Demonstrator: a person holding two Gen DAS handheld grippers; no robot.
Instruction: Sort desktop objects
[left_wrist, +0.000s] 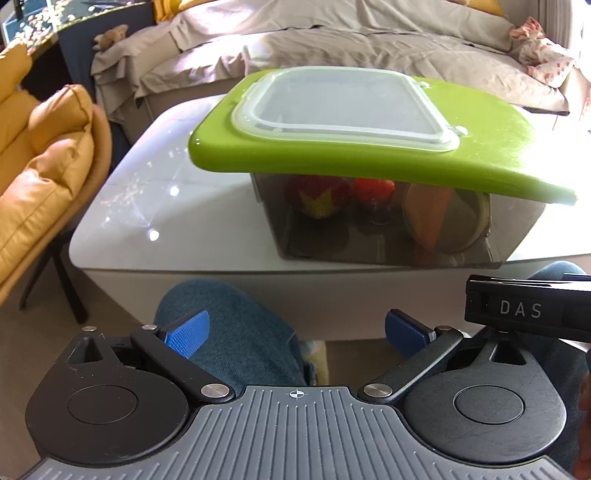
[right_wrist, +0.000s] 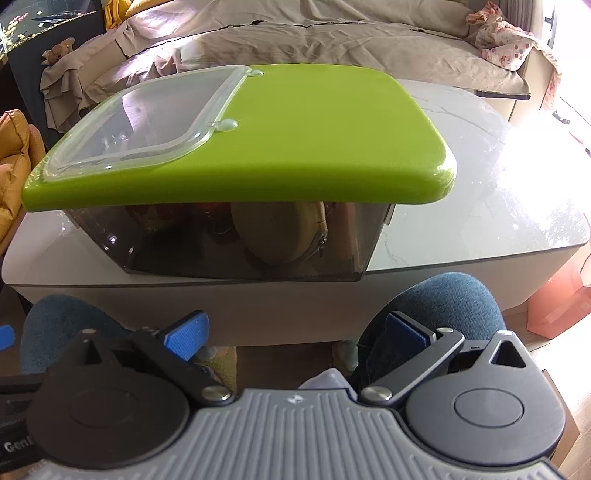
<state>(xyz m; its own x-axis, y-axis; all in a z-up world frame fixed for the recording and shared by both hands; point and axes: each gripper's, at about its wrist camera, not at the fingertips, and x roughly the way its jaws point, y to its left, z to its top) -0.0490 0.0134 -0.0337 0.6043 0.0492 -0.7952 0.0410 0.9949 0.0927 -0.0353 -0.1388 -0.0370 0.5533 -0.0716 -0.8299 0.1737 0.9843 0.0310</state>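
1. Smoky translucent plastic storage box (left_wrist: 369, 236) sits on the white glossy table (left_wrist: 147, 177) at its near edge; a lime-green rounded plastic lid (left_wrist: 480, 147) lies across the top, overhanging the box on both sides; a clear inset window panel (left_wrist: 343, 107) occupies the lid's left half.
2. Contents seen through the wall: a red-and-yellow round toy fruit (left_wrist: 317, 195) at 10 o'clock inside the box; a red round item (left_wrist: 373, 190) just beside it; an orange wedge-shaped piece (left_wrist: 428, 214) against a tan round zippered pouch (right_wrist: 280, 232) at 3 o'clock; the sortable things lie in the box, lid on.
3. Left gripper (left_wrist: 293, 332) hovers off the table at 6 o'clock, over a denim-clad knee (left_wrist: 236, 325); blue pads spread wide, nothing between them.
4. Right gripper (right_wrist: 295, 332) likewise low at 6 o'clock; tongs parted, empty.
5. Judgement: scene fits either a filled, closed box or one awaiting opening; cannot settle which.
6. Risks: box stands flush with the table's near edge, so a push or pull toward 6 o'clock could tip it off; the lid's seating cannot be read, so a one-sided lift might skew it; glare on the glossy top could mislead depth reading.
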